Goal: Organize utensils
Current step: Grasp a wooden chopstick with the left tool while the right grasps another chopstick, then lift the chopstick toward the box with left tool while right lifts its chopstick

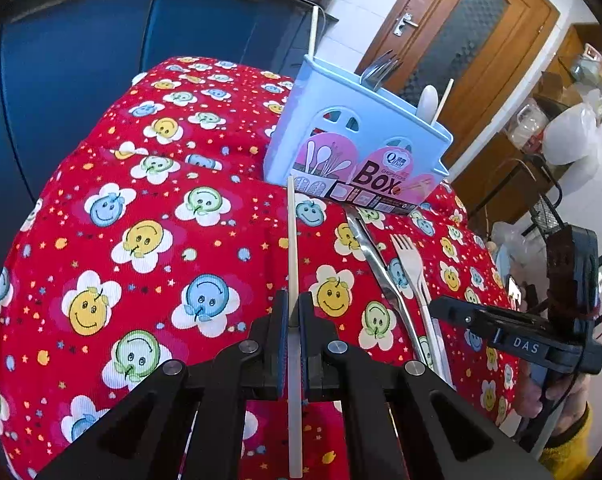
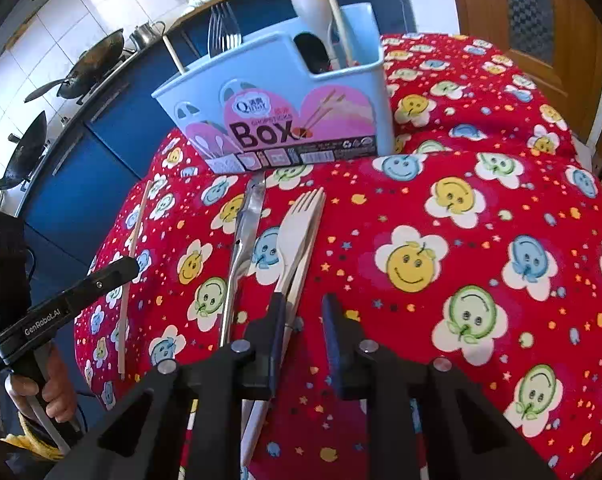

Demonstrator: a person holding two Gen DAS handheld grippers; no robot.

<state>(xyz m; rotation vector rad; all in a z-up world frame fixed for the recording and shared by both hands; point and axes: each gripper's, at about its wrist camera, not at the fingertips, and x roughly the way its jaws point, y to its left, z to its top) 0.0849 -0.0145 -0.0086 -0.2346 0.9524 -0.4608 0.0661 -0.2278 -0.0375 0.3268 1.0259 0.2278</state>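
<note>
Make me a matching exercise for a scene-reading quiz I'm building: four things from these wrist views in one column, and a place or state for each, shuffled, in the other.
Column 1
1. chopstick
2. white fork
3. white spoon
4. right gripper

Column 2
A. standing in the blue utensil box
B. jaws open above the cloth
C. clamped between the left gripper's jaws
D. lying on the red tablecloth beside the metal knife

Pairs: 1-C, 2-D, 3-A, 4-B

Home kitchen: woks (image 2: 89, 66) on stove, blue cabinets (image 1: 101, 60), wooden door (image 1: 457, 44).
</note>
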